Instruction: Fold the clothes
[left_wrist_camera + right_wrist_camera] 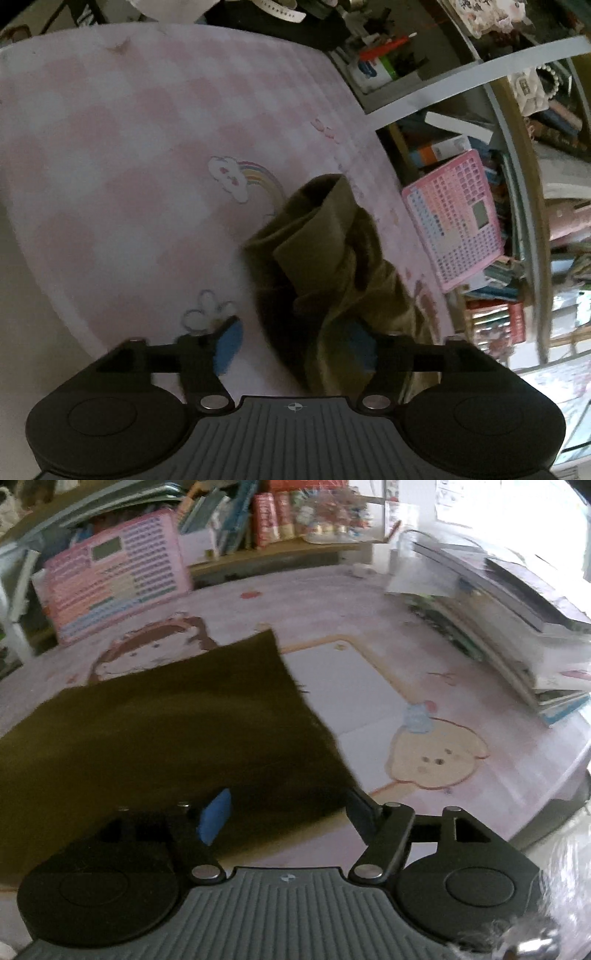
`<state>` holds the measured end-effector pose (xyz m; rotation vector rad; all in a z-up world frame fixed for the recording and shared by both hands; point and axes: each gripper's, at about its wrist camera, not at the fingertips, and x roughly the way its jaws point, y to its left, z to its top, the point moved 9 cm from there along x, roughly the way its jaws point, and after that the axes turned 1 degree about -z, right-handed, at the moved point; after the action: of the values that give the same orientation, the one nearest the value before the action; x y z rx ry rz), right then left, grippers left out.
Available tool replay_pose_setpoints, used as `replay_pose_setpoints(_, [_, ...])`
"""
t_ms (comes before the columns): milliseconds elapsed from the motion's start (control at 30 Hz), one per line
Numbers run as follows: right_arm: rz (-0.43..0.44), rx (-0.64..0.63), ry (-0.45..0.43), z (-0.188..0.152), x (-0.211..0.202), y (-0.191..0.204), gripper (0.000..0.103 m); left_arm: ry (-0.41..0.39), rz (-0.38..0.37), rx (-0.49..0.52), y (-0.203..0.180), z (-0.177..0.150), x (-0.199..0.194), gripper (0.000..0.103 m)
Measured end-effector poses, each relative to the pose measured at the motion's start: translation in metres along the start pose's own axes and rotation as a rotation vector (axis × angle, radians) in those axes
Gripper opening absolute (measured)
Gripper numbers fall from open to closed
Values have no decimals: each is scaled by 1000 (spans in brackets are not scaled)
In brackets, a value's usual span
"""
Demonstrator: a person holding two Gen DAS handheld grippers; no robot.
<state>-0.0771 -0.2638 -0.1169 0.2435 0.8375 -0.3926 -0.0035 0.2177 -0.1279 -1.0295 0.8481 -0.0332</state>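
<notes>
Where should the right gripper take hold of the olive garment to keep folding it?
Probably at the flat near corner of the olive garment, close to the right gripper. That edge lies smooth on the pink mat, so slide one finger under from the bare-mat side; the bunched end in the left wrist view would grab in layers.

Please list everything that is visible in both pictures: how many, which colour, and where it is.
garment: one, olive; on the mat, bunched at one end, flat at the other
mat: one, pink with cartoon prints; under the garment
toy keyboard: one, pink; leaning at the mat's edge
books: a stack, mixed colours; on the mat's far side
shelves: grey, cluttered; beyond the mat
left gripper: black, blue pads; open around the bunched cloth
right gripper: black; open over the flat edge
</notes>
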Motion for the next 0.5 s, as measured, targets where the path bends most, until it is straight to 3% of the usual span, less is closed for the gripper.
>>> replay_pose_setpoints(233, [9,15,73,2,23,-10,64,-45,-13,-83,-7,10,18,58])
replay_pose_setpoints(300, [9,-6,77,7,28,-7,59,-55,6,-82,-6,11,23,35])
replay_pose_setpoints(367, [17,-32,70,14,35,-2,49,-56,3,-102,-2,13,29,27])
replay_pose_setpoints(500, [67,-77,43,32,49,14,27,-55,23,-38,-15,23,41,16])
